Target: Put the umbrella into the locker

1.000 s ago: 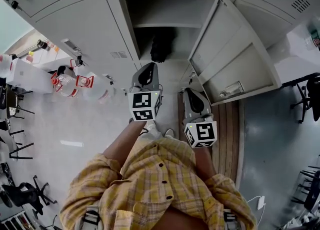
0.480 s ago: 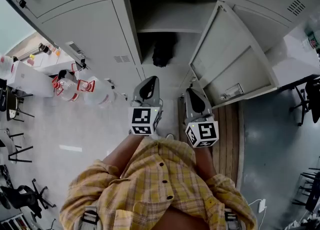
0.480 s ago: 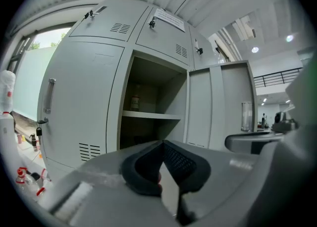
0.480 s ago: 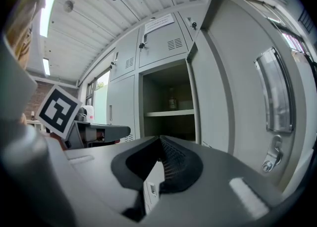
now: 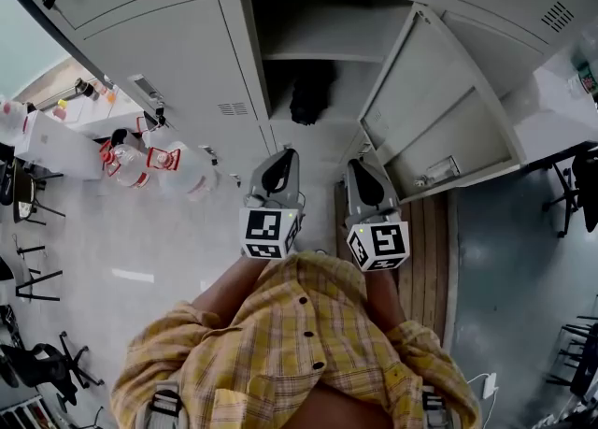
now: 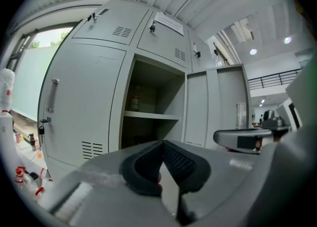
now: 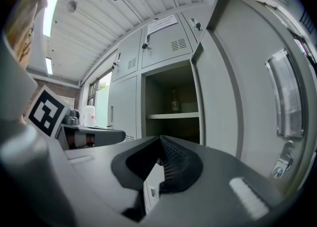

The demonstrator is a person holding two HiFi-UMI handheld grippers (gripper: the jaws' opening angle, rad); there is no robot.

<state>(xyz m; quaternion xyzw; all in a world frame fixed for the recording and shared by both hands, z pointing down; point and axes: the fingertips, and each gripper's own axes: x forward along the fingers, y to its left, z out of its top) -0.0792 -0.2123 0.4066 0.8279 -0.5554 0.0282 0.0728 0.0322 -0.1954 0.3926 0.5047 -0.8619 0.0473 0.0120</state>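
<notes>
Both jaws are pinched shut on nothing, left gripper (image 6: 162,144) and right gripper (image 7: 159,138) side by side facing the one open locker (image 5: 322,21). The black umbrella (image 5: 310,93) sits in its lower compartment under the single shelf (image 5: 322,56). Only the head view shows it, while the gripper views catch one bottle (image 7: 175,103) on that shelf.

No words or numbers are readable. The white notice (image 6: 168,22) on the upper locker door (image 6: 159,49) is too small to read.
</notes>
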